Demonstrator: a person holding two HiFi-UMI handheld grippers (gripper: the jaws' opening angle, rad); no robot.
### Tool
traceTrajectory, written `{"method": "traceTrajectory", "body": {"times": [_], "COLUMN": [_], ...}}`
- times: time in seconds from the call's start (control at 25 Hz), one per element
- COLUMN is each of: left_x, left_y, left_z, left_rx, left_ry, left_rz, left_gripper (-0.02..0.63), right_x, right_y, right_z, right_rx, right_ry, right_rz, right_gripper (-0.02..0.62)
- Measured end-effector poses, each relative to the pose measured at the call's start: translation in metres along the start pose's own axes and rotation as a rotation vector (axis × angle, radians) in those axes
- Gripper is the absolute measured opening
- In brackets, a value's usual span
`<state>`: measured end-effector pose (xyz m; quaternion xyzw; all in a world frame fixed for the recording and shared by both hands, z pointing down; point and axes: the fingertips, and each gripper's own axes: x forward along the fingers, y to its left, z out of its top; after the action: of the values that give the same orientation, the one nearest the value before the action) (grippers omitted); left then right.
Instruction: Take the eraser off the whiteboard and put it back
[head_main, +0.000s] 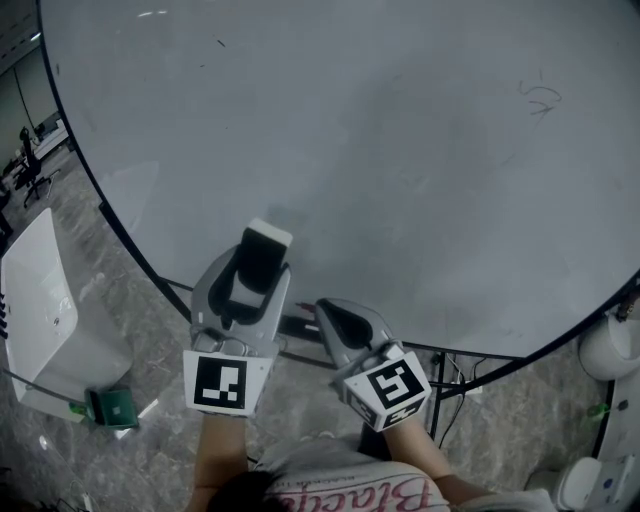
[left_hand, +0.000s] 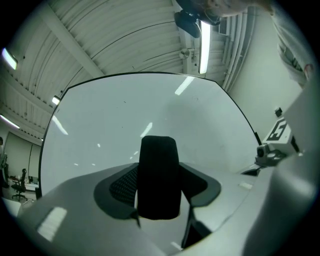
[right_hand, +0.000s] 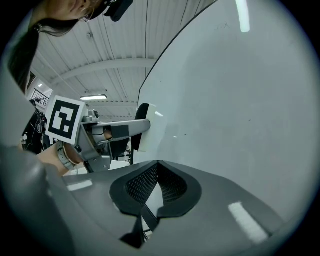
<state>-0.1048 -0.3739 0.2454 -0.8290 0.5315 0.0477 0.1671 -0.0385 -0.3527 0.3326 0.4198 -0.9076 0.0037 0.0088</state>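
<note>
Left tongs: your left tongs (head_main: 258, 275) are closed on the eraser (head_main: 266, 243), and its width keeps them fairly wide apart.
Right tongs: your right tongs (right_hand: 157, 164) are drawn together at the tips, with nothing between them.
Eraser: it is centre-left in the head view, with its black side towards you and its white end towards the whiteboard (head_main: 400, 150). It is close against the board's lower part, but you cannot tell whether it touches.
Left hand pose: your forearm (head_main: 222, 440) comes up from the bottom edge, and the tongs point up the frame at the board.
Right hand pose: it is just right of the left one and lower in the frame, apart from the eraser. Its marker cube (head_main: 388, 385) is tilted and its tongs angle towards the upper left.
Whiteboard: it fills the upper frame, with a faint scribble (head_main: 541, 98) at the upper right.
</note>
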Motion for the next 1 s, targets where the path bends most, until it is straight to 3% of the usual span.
{"method": "traceTrajectory", "body": {"times": [0.4, 1.0], "left_x": [-0.034, -0.048], "left_y": [-0.012, -0.018], "left_z": [-0.023, -0.025], "left_rx": [-0.074, -0.058], "left_ry": [0.032, 0.046], "left_rz": [-0.012, 0.003], "left_gripper": [0.239, 0.239], "right_x": [0.000, -0.013], "right_y": [-0.001, 0.005], "right_z": [0.001, 0.009], "right_rx": [-0.008, -0.029], "right_ry": [-0.020, -0.039], "right_rz": [0.006, 0.020], "right_gripper": [0.002, 0.002]}}
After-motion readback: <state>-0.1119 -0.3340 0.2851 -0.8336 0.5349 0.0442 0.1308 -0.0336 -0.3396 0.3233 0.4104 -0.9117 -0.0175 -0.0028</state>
